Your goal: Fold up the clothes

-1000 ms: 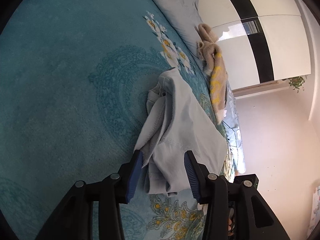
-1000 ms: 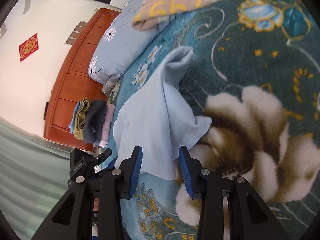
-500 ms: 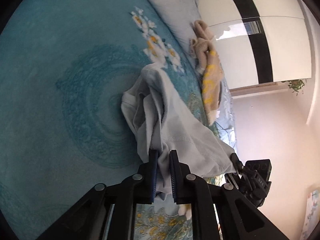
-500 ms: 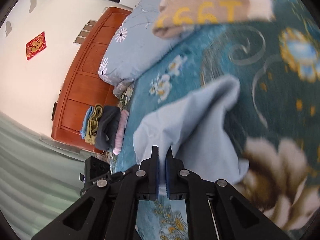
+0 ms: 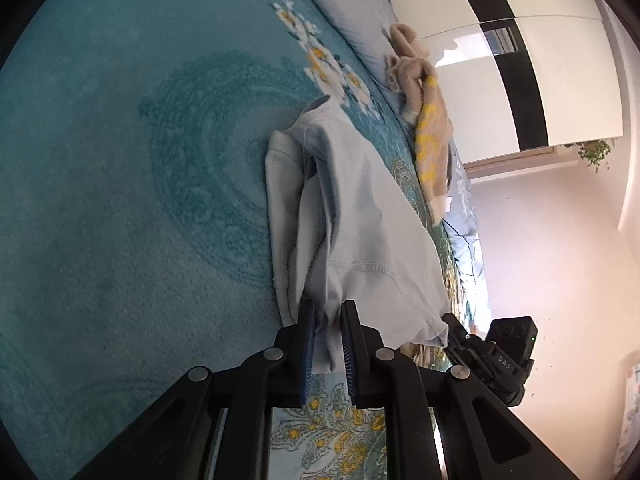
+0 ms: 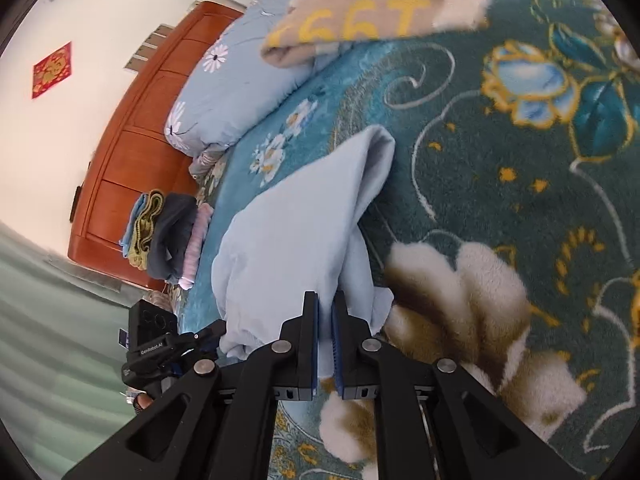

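A light blue garment point(image 5: 360, 220) lies crumpled lengthwise on the teal floral bedspread point(image 5: 120, 160), its stitched hem nearest me. My left gripper point(image 5: 328, 312) pinches a bunch of that hem between its blue pads; the jaws are opening slightly with the cloth still pressed between them. In the right wrist view the same garment point(image 6: 296, 232) rises from the bedspread point(image 6: 520, 200) to my right gripper point(image 6: 325, 304). That gripper clamps another edge, its jaws also opening a little on the cloth. Each view shows the other gripper at its edge, right point(image 5: 496, 356) and left point(image 6: 160, 352).
A beige sweater with yellow digits point(image 6: 372, 24) lies across the blue flowered pillow point(image 6: 224, 96). A stack of folded clothes point(image 6: 168, 236) sits by the wooden headboard point(image 6: 136, 136). A white wardrobe with a black stripe point(image 5: 560, 80) stands beyond the bed.
Both grippers went from open around the garment's edge to closed on it. The right one has risen with the cloth, pulling it taut.
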Demonstrator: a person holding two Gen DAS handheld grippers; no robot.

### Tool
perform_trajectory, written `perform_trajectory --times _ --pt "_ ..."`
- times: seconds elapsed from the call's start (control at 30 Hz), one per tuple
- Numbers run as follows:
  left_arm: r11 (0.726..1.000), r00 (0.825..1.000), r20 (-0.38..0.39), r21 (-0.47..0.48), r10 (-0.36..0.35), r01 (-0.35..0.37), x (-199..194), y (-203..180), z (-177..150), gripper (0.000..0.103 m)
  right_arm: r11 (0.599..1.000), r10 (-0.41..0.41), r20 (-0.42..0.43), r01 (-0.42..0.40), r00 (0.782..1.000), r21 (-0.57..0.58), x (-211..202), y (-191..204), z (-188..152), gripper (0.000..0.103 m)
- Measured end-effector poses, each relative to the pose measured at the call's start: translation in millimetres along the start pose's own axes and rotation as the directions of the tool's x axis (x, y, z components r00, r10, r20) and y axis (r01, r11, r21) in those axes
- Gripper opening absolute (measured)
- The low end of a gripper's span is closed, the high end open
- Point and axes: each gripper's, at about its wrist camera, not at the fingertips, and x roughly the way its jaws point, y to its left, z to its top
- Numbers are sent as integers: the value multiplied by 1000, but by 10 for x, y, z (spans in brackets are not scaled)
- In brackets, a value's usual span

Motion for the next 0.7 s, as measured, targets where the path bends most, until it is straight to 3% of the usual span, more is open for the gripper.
perform_trajectory --times 0.03,0.1,0.17,0.27,0.33,0.4,0.53,0.6,0.7 --pt "1000 1000 24 15 19 -19 -53 -15 4 22 1000 1 19 -1 1000 -18 -54 18 9 13" --pt "998 996 74 15 59 -60 -135 -5 33 41 1000 9 40 -9 999 -11 -63 -11 93 52" --pt "997 993 97 -6 75 -75 -130 20 100 51 1000 27 47 -28 999 8 -20 -65 185 57" --pt "998 995 71 -18 69 -68 5 7 182 54 996 68 35 -70 997 61 143 -188 316 57" --pt "997 995 66 -9 72 -71 71 -24 240 54 994 38 17 -39 999 98 284 -223 384 57" --pt "998 996 63 -11 60 -59 103 -36 278 55 995 14 4 -14 1000 97 399 -206 415 57" --pt "999 999 45 -36 18 -16 269 -53 338 55 996 51 -27 -48 998 72 542 -70 415 54" --pt "998 999 51 -59 -12 15 278 -16 344 53 997 47 -37 -44 998 70 600 -18 388 29" --pt "994 996 62 -92 -56 62 290 39 354 50 996 55 -24 -53 998 70 596 69 367 13"
